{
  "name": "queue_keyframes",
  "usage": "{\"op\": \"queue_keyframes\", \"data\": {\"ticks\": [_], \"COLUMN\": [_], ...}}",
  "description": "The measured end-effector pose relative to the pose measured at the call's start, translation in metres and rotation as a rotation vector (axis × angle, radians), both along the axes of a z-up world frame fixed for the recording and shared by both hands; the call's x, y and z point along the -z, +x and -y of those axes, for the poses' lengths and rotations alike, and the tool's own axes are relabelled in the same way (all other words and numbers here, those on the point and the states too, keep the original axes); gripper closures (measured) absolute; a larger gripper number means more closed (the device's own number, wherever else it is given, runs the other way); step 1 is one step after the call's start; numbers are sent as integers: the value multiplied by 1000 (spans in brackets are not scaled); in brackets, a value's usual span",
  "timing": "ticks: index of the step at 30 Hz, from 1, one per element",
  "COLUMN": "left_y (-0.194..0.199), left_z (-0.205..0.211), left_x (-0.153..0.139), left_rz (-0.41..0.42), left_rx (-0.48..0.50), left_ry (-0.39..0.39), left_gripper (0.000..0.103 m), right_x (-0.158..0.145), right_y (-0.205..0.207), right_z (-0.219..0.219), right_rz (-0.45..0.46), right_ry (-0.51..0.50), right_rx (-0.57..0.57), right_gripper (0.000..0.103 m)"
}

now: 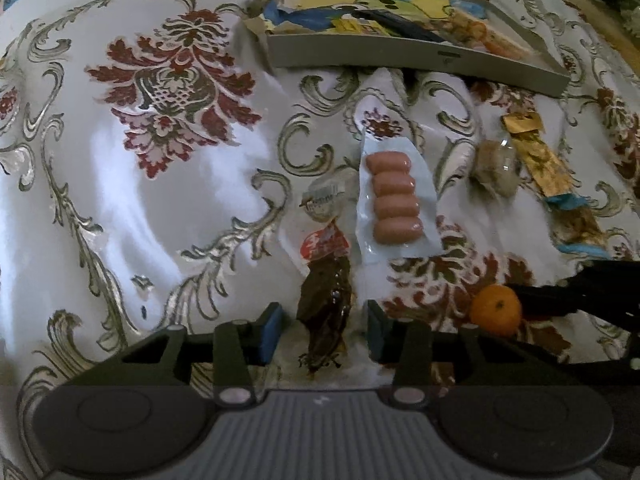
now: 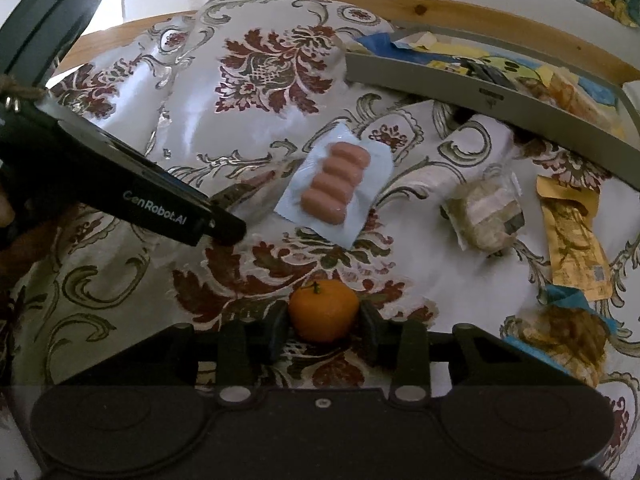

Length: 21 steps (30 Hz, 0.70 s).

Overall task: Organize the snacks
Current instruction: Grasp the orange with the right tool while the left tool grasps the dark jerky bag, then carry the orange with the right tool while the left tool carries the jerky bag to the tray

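A dark brown snack packet (image 1: pixel 325 304) with a red and white label lies on the patterned tablecloth (image 1: pixel 132 208). My left gripper (image 1: pixel 324 330) is open, its blue pads (image 1: pixel 272 330) either side of the packet with gaps. An orange mandarin (image 2: pixel 323 310) sits between the fingers of my right gripper (image 2: pixel 324 338), which press on both its sides. A sealed pack of small sausages (image 1: pixel 394 200) (image 2: pixel 336 184) lies further out. At the back stands a grey tray (image 1: pixel 400 58) (image 2: pixel 480 96) holding colourful packets.
A clear-wrapped pale cake (image 2: pixel 484 216) and a gold packet (image 2: pixel 572 232) lie to the right, with a blue-edged brown packet (image 2: pixel 568 336) nearer. The left gripper's black body (image 2: pixel 140 200) crosses the right wrist view's left side. A wooden table edge (image 2: pixel 440 8) runs behind the tray.
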<state>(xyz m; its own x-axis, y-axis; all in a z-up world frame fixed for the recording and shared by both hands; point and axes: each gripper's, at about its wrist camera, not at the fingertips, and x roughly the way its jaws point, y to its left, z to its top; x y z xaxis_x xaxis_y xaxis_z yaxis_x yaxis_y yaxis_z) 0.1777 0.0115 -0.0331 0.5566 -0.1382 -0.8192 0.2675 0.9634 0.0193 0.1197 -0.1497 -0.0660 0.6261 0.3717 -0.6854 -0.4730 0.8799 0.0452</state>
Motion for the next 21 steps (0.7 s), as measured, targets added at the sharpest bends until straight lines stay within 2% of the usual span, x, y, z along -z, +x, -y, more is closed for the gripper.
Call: {"op": "queue_keyframes", "data": {"ticks": [5,9,11,13,15,16,21], "left_y": [-2,3,7,10,10,9,-2], "left_z": [4,8,9,9,8,8,7], "left_x": [0,1,2,3,3,2,0], "left_rz": [-4,2,9,4,3,4,-9], "left_rx": [20,13,8,0,-5,-5,-10], "left_ry": [15,32,31,27,16,12,-12], "left_gripper": [54,44,44,45,53,53,54], "right_x": [0,1,2,2,2,2,1], "right_y": [1,4,6,7,6,5,-2], "right_z": [-2,0,-1,-1,-1,-1,-1], "right_rz": [-3,-16,-21,-24,-23,-19,-1], "right_ry": [-1,10,11,15,19,20,19], "right_rx": [-9,-8,-8,-10,-12,-12,-22], "right_gripper": [62,58,57,57,60,63,63]}}
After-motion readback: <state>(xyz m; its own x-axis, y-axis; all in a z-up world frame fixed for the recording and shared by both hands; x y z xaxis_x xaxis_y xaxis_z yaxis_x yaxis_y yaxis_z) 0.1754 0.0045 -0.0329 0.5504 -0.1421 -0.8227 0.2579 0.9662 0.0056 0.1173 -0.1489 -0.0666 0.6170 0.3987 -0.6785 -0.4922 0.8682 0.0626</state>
